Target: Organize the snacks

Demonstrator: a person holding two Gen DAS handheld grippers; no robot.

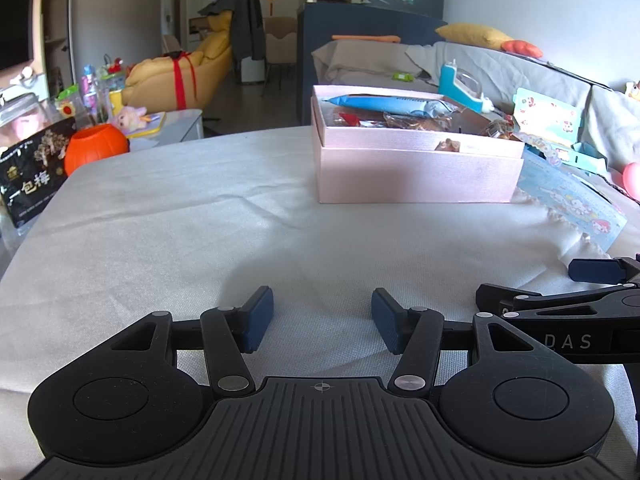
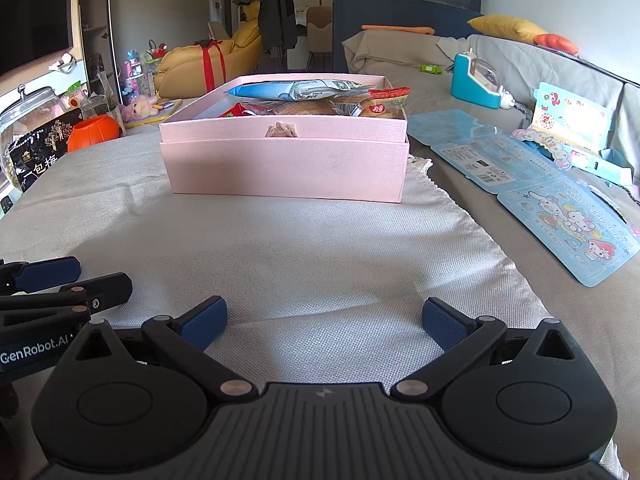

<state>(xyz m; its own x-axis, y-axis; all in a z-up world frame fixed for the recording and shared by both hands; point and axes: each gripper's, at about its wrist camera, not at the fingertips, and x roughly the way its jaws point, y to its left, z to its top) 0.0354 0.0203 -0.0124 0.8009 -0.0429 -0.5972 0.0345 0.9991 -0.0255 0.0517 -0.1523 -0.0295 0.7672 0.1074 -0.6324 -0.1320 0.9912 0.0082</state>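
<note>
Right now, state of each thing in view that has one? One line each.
left gripper: open, empty, above the cloth.
right gripper: open, empty, jaws wider.
pink box: uncovered, upright on the cloth, filled with snacks.
blue snack packet: sealed, lying on top of the pile.
white cloth: spread flat, slightly wrinkled.
orange pumpkin cup: upright, off the cloth's left edge.

Black claws point(image 1: 322, 322) point(image 2: 323, 324) — blue ribbed pads, silver pivot pins.
</note>
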